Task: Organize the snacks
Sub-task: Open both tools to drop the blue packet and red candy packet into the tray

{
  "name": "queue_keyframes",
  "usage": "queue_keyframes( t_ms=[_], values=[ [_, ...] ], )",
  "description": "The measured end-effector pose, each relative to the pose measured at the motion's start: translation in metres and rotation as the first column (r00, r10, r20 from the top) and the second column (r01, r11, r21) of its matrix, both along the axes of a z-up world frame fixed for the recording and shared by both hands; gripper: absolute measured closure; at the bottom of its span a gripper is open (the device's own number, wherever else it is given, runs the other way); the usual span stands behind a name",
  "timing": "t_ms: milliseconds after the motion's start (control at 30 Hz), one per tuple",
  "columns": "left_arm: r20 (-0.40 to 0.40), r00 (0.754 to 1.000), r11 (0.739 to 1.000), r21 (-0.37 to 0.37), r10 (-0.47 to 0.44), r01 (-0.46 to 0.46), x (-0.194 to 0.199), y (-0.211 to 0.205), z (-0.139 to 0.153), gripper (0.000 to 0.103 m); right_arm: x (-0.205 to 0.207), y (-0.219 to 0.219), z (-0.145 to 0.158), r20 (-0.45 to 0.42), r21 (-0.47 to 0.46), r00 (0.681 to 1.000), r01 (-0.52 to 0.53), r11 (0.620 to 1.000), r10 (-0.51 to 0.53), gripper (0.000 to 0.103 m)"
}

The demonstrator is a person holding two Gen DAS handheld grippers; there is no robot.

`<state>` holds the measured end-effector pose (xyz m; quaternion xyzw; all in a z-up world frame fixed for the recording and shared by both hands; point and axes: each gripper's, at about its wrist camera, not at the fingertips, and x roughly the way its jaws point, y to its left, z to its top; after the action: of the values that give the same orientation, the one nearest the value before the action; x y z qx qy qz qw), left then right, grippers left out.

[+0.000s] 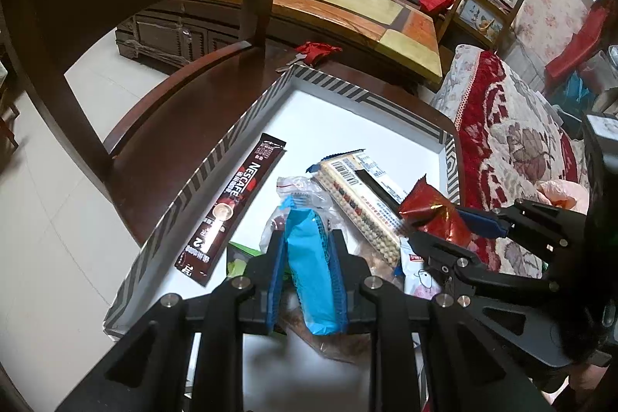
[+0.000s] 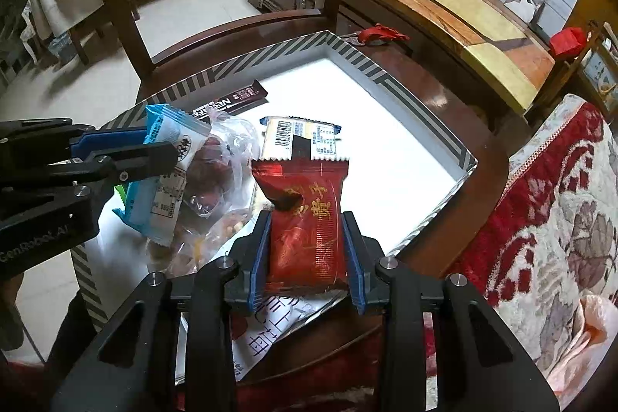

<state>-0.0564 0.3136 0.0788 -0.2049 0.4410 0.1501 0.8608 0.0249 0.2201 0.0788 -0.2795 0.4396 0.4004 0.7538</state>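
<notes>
Blue snack packet (image 1: 309, 273) is pinched tight in the left gripper (image 1: 307, 238), red packet (image 2: 305, 230) clamped in the right gripper (image 2: 307, 219), both over the striped tray (image 1: 216, 157); coffee stick (image 1: 231, 207) lies at the left gripper's 10 o'clock.

Both black two-finger grippers with blue pads are clamped and angled steeply downward.

The left black gripper (image 1: 307, 238) fills the lower centre of its own view, its blue pads (image 1: 275, 273) pressed close together on what it holds. The right black gripper (image 2: 307, 219) sits lower centre of its view, its jaws set somewhat wider; in the left view it reaches in from the right edge.
</notes>
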Motion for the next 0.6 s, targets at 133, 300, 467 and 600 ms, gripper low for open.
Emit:
queue_keyframes(
  t_ms=[133,300,467,600],
  values=[
    [-0.003,1.0,1.0,0.007,-0.002,0.002,-0.0001,-0.001,0.0002,0.077,0.0007,-0.0003,-0.0002,0.004,-0.005,1.0,0.0,1.0,0.0,0.07],
    [0.002,1.0,1.0,0.002,0.011,-0.011,-0.0027,0.0022,0.0012,0.071,0.0007,-0.0006,-0.0002,0.007,-0.006,1.0,0.002,1.0,-0.002,0.07],
    [0.008,1.0,1.0,-0.004,0.029,-0.029,-0.0054,0.005,0.0042,0.046,0.0017,-0.0017,0.0007,0.009,-0.005,1.0,0.005,1.0,-0.005,0.07],
    [0.021,0.999,0.999,0.005,0.038,-0.038,-0.008,0.0061,0.0096,0.037,0.0012,-0.0016,0.002,0.012,-0.003,1.0,0.009,1.0,-0.009,0.07]
  ],
)
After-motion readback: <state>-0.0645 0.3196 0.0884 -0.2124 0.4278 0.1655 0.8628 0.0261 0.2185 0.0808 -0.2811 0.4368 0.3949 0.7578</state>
